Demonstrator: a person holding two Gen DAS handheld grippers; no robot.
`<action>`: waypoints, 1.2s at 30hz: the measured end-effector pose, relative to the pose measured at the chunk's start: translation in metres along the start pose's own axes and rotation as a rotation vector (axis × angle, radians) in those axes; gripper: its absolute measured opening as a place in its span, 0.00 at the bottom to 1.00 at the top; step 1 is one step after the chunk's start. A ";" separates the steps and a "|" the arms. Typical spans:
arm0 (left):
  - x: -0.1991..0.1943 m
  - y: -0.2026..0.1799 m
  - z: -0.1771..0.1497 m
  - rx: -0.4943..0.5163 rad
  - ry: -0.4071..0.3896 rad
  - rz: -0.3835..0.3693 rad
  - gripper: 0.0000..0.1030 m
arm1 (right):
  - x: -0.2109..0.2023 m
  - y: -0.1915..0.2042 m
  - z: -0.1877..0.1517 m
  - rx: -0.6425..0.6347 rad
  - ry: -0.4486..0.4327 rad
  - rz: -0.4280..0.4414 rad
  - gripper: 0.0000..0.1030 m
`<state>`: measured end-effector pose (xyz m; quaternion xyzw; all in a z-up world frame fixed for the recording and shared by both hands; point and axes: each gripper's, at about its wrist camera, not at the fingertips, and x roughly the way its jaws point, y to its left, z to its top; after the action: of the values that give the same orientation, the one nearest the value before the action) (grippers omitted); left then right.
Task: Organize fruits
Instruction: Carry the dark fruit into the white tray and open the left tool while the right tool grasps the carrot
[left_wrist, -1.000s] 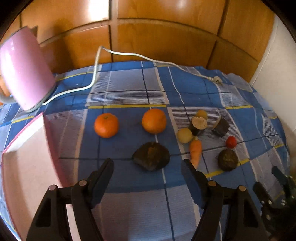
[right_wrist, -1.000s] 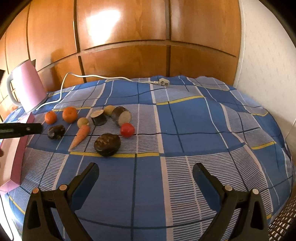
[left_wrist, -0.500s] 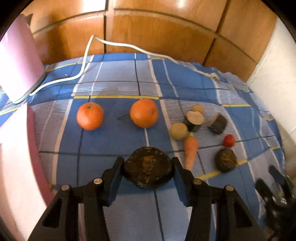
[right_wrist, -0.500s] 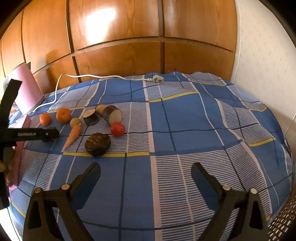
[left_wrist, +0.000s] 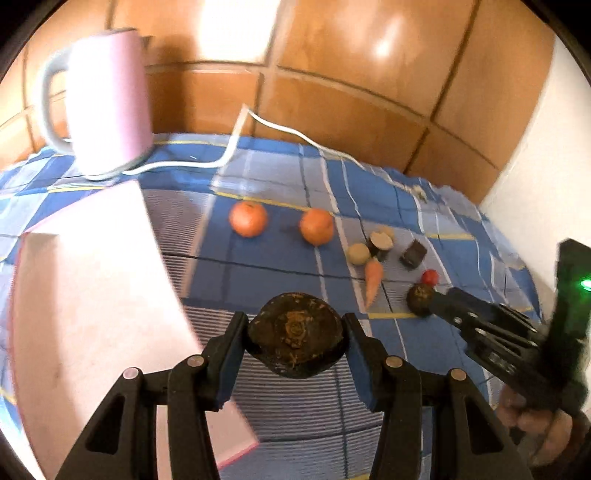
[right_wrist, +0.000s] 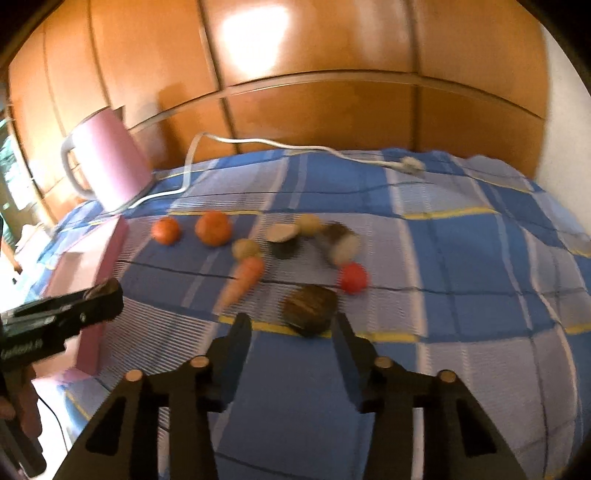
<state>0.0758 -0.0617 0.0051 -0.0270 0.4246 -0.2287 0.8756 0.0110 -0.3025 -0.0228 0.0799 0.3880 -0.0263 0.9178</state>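
Left wrist view: the big blue checked cloth runs out of the picture on every side. The pink box lies on it at the left. The box is cut off at the picture's edge, and its near corner hides behind the left gripper. What shows of the box's inside is plain pink and blurry. The pink kettle stands behind the box, and its white cord trails across the cloth. The left gripper pinches a dark round fruit between both fingers, up above the cloth and just beside the box's edge. The right gripper comes in from the right, and the hand holding it is mostly cut off. Its jaws have just been closing. The second dark fruit lies on the cloth at its tips; the left finger is clear of it, and blur hides whether the right finger touches. Farther back lie two oranges, a carrot and a small red tomato. The little cut pieces near them are too fuzzy to name.
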 end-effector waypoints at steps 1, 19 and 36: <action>-0.007 0.008 0.002 -0.020 -0.014 0.007 0.50 | 0.004 0.005 0.005 -0.018 0.002 0.014 0.37; -0.026 0.172 0.023 -0.323 -0.103 0.341 0.51 | 0.088 0.042 0.036 -0.173 0.175 -0.025 0.31; -0.051 0.157 -0.003 -0.332 -0.171 0.482 0.77 | 0.097 0.034 0.036 -0.191 0.194 -0.054 0.22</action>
<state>0.1054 0.1008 0.0028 -0.0874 0.3750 0.0613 0.9208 0.1083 -0.2734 -0.0630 -0.0162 0.4777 -0.0062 0.8784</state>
